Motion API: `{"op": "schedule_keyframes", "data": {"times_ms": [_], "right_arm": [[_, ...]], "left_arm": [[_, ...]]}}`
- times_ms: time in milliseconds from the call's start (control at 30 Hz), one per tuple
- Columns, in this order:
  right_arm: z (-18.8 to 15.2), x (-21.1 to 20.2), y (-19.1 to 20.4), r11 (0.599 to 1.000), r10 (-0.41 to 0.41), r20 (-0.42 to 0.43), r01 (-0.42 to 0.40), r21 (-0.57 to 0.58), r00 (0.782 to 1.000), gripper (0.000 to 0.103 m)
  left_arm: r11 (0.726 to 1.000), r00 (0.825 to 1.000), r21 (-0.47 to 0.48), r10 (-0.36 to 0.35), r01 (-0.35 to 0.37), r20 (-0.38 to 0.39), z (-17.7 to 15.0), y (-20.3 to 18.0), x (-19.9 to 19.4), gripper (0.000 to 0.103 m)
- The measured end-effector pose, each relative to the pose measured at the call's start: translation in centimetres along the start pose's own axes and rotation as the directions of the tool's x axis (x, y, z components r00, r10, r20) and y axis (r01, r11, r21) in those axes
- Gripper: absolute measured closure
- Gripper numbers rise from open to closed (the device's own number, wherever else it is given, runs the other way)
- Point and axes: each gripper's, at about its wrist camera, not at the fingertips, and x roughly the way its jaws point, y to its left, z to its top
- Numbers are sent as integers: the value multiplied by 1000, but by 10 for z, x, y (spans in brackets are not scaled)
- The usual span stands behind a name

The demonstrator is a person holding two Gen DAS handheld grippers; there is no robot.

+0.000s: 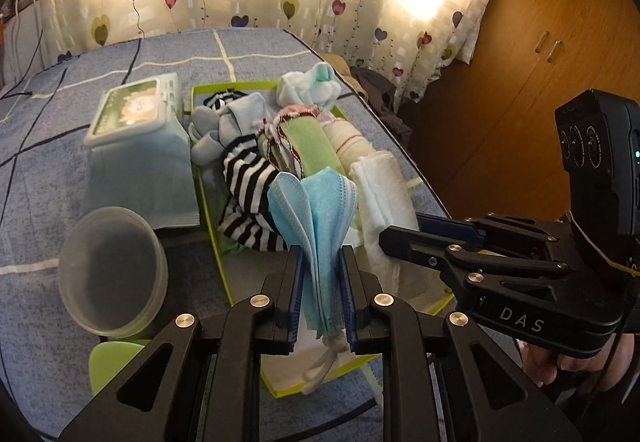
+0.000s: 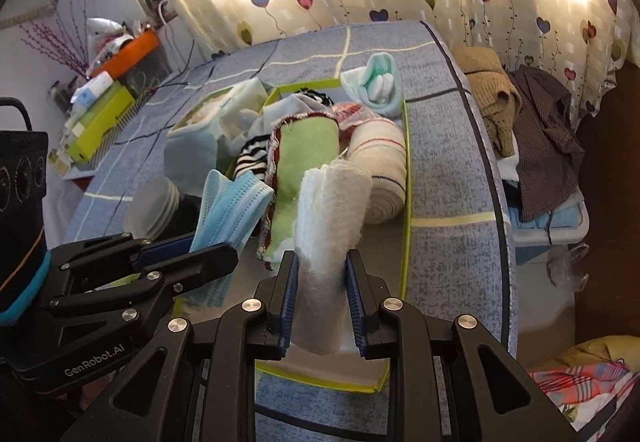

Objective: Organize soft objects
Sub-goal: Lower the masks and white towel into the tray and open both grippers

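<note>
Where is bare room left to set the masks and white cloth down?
Inside the green tray, only its near end is bare. The bedspread right of the tray is open. Left is crowded: tissue pack, plastic lid.

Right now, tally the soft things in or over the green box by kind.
Masks: 1 bunch, in the left tool
White cloth: 1, in the right tool
Rolled towels: 2
Striped socks: 1 visible
Total: 5
</note>
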Motion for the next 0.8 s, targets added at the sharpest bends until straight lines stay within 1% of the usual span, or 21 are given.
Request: {"op": "schedule_keyframes", "data": {"times_ms": [100, 167, 233, 433, 600, 633, 667, 700, 800], "right_arm": [[-2, 1, -1, 1000, -6, -8, 6, -6, 1000, 77], [-2, 0, -1, 1000, -6, -8, 6, -6, 1000, 73], [-3, -1, -2, 1000, -11, -4, 11, -8, 1000, 73], [-6, -10, -3, 1000, -12, 17, 12, 1, 1000, 72], [-8, -14, -5, 1000, -10, 29, 10, 7, 1000, 73], [-8, -14, -5, 1000, -9, 31, 9, 10, 999, 73], [-8, -15, -5, 1000, -8, 32, 8, 10, 999, 73], [-8, -15, -5, 1000, -7, 33, 7, 9, 999, 73], [-8, -15, -3, 1000, -3, 35, 2, 6, 999, 73]], "left_arm": [[1000, 1000, -5, -19, 19, -16, -1, 1, 3, 82], [1000, 1000, -4, -28, 28, -14, -2, 1, 1, 79], [999, 999, -3, -38, 38, -10, -1, 1, 0, 77], [998, 998, 0, -56, 56, 12, -3, 2, -11, 76], [997, 997, 29, -72, 71, 34, -2, -3, -20, 76], [997, 997, 33, -70, 68, 32, -2, -3, -20, 75], [997, 997, 37, -66, 65, 26, -2, -3, -19, 67], [997, 998, 40, -64, 63, 13, -2, -2, -16, 64], [998, 998, 38, -54, 54, -17, -3, 0, -10, 63]]}}
